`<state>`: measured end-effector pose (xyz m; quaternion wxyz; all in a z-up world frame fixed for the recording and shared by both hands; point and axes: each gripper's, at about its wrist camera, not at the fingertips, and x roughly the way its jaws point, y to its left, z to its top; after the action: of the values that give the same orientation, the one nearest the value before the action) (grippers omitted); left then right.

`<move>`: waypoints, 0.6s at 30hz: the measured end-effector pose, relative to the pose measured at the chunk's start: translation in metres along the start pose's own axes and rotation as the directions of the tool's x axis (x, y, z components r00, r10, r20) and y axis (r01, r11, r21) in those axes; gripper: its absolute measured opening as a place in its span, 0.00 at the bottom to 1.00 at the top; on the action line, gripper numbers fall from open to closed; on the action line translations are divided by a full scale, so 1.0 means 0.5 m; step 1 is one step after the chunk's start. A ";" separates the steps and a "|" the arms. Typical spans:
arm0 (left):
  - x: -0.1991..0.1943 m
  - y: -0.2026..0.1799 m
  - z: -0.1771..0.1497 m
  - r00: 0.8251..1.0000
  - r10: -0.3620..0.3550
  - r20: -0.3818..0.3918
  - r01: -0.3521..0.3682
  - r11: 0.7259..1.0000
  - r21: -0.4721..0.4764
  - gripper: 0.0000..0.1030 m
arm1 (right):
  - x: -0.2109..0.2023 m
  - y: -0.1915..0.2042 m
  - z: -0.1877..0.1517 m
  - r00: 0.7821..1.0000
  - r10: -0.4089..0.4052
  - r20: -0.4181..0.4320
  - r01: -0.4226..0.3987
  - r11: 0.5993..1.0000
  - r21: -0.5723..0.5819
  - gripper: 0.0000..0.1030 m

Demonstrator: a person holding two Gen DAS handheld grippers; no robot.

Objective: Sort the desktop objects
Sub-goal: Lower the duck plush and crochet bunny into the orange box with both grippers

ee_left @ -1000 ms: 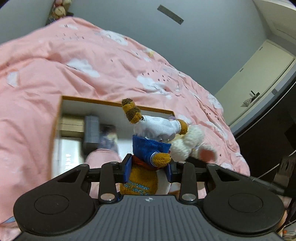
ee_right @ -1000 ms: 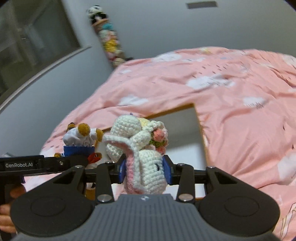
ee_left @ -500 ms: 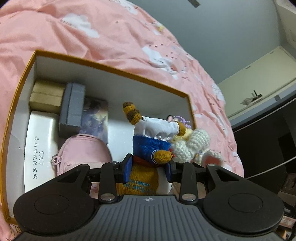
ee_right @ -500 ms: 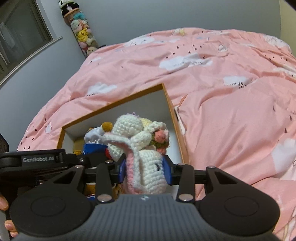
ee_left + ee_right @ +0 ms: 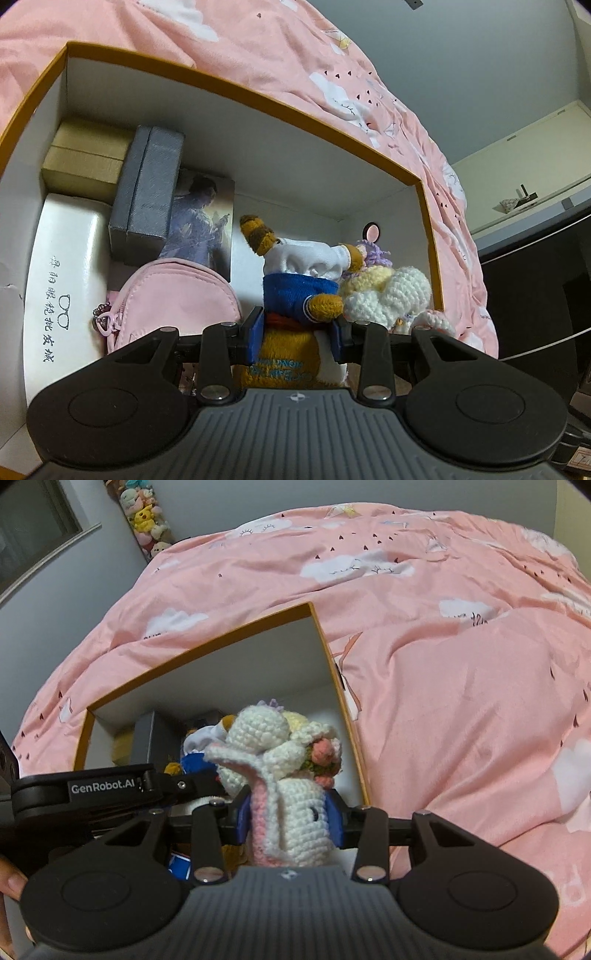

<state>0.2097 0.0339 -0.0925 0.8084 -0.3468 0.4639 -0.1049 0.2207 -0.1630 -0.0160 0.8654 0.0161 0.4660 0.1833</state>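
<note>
Left claw (image 5: 298, 341) clamps the tiger plush (image 5: 295, 295), right claw (image 5: 291, 818) the crochet bunny (image 5: 295, 812), over the box (image 5: 258, 96).

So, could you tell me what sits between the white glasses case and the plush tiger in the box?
In the left wrist view, the pink pouch lies between the white glasses case and the plush tiger.

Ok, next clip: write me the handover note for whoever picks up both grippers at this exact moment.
Left gripper: jaws shut on the orange plush in blue top, over the orange-rimmed box.
Right gripper: jaws shut on the white crochet bunny, beside the plush at the box's right end.
Already lying in the box: white glasses case, pink pouch, grey case, tan boxes, picture card.
Done: those five stowed.
Left: lower both toys into the free right part, release, withdraw. Whether they touch the floor, I cannot tell.
</note>
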 end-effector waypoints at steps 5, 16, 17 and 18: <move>-0.004 0.007 0.008 1.000 -0.009 0.006 0.009 1.000 -0.001 0.39 | 0.004 0.004 0.003 1.000 0.014 -0.021 -0.014 1.000 -0.014 0.46; 0.007 0.019 0.009 0.999 -0.032 -0.012 0.032 0.999 0.005 0.47 | 0.008 0.036 -0.004 0.995 -0.007 -0.104 -0.013 0.982 -0.186 0.55; 0.007 0.020 0.007 1.000 -0.029 -0.009 0.029 1.000 0.010 0.48 | 0.007 0.038 -0.004 0.994 -0.016 -0.104 -0.005 0.979 -0.203 0.55; 0.006 0.018 0.007 1.000 -0.027 -0.005 0.027 1.000 0.016 0.48 | 0.007 0.038 -0.005 0.994 -0.026 -0.102 0.003 0.976 -0.219 0.55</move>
<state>0.2127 0.0407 -0.0992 0.8086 -0.3461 0.4603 -0.1204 0.2149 -0.1444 -0.0165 0.8379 -0.0920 0.4876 0.2274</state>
